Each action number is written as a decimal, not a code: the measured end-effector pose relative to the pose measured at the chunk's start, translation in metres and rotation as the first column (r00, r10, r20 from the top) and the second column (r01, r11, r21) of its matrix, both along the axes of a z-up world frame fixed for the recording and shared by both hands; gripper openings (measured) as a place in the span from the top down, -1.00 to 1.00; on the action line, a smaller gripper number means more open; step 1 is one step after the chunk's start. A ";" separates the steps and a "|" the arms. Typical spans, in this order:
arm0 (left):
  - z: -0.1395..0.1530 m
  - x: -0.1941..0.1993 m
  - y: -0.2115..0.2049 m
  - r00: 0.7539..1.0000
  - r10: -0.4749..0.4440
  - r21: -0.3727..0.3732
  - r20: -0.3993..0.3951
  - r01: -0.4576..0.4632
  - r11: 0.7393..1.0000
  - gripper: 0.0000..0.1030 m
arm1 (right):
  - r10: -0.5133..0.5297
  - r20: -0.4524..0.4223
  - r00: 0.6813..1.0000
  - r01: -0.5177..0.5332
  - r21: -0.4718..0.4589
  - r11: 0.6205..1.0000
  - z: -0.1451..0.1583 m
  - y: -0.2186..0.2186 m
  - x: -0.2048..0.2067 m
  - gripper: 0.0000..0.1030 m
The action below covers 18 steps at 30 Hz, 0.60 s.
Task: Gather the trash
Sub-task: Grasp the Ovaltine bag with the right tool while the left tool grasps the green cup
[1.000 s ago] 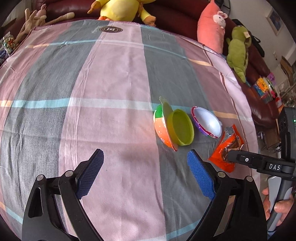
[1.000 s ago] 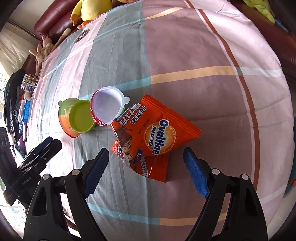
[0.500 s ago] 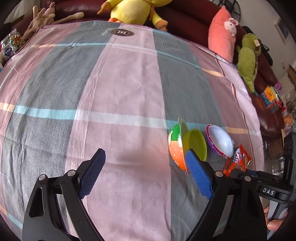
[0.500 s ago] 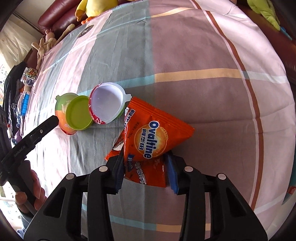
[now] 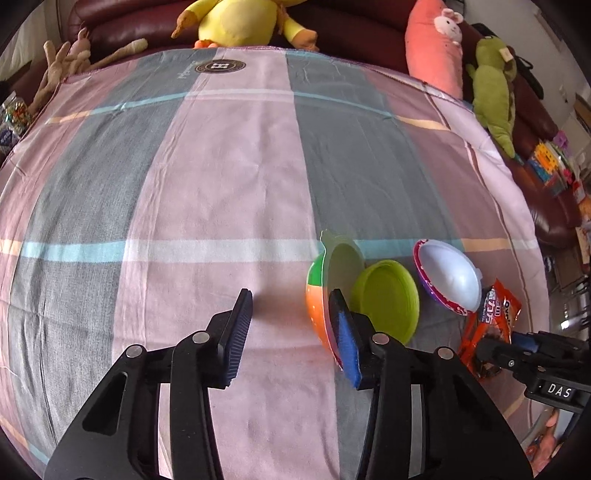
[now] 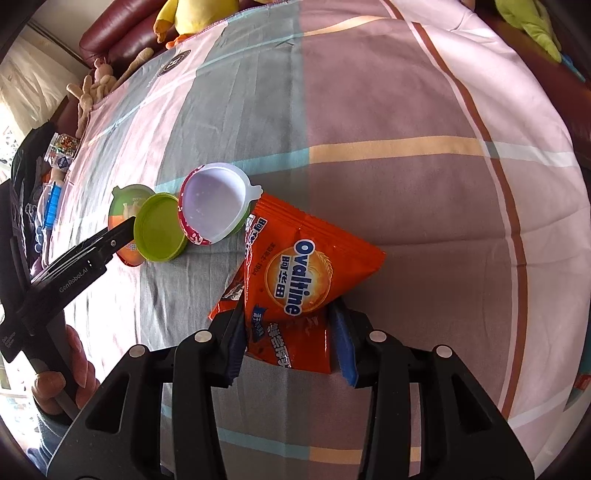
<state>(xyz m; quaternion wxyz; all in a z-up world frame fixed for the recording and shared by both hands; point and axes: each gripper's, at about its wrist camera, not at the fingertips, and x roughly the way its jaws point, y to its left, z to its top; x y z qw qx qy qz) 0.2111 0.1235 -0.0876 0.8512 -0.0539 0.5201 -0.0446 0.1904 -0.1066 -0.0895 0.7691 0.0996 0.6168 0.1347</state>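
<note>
Orange wrapper point(image 6: 295, 273) on bedsheet point(image 6: 406, 110), lower end pinched in right gripper point(image 6: 291, 341). Left gripper point(image 5: 295, 328) closing, one pad inside orange cup point(image 5: 317, 295), nothing pinched yet. Risks: cup slides off pad on loose cloth; wrapper slips, grip only at edge.

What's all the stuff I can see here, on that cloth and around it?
Ovaltine packets: two, orange, overlapping, near edge of cloth.
White-lined cup: one, tipped, beside packets.
Green lid: one, leaning between the cups.
Orange-green cup: one, on its side.
Checked cloth: one, pink-grey.
Plush toys: several, on sofa behind.
Right gripper: black, blue pads, shut on packets.
Left gripper: closing; one finger inside the orange-green cup.
</note>
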 end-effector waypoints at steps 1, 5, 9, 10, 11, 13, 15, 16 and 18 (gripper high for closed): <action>0.000 0.000 -0.004 1.000 -0.009 0.008 0.004 0.009 1.000 0.14 | 0.002 0.003 1.000 -0.002 -0.004 1.000 0.000 0.000 -0.001 0.25; -0.001 -0.003 -0.009 1.000 0.001 0.046 0.016 -0.001 0.999 0.85 | 0.001 0.008 1.000 -0.001 -0.006 1.000 0.001 0.000 -0.005 0.28; 0.004 -0.008 0.010 0.996 0.082 0.050 0.027 -0.083 0.995 0.87 | -0.006 0.008 1.000 0.006 -0.001 1.000 0.003 -0.007 -0.012 0.32; 0.005 -0.010 0.016 0.995 0.093 0.043 0.024 -0.094 0.995 0.87 | -0.010 0.008 1.000 0.010 0.001 1.000 0.003 -0.010 -0.013 0.32; 0.007 -0.012 0.020 0.995 0.100 0.037 0.021 -0.101 0.994 0.87 | -0.015 0.008 1.000 0.015 0.004 1.000 0.004 -0.012 -0.014 0.32; 0.012 -0.019 0.024 0.994 0.107 0.032 0.026 -0.108 0.994 0.87 | -0.027 0.007 1.000 0.027 0.010 1.000 0.004 -0.018 -0.018 0.32; 0.020 -0.027 0.024 0.994 0.106 0.019 0.039 -0.107 0.994 0.87 | -0.040 0.008 0.999 0.040 0.017 0.999 0.005 -0.023 -0.022 0.32; 0.025 -0.031 0.023 0.994 0.101 0.009 0.046 -0.101 0.995 0.87 | -0.045 0.008 0.999 0.045 0.021 0.999 0.006 -0.026 -0.023 0.32; 0.034 -0.037 0.015 0.995 0.077 -0.007 0.061 -0.077 0.997 0.87 | -0.055 0.013 0.998 0.054 0.027 0.998 0.009 -0.032 -0.028 0.32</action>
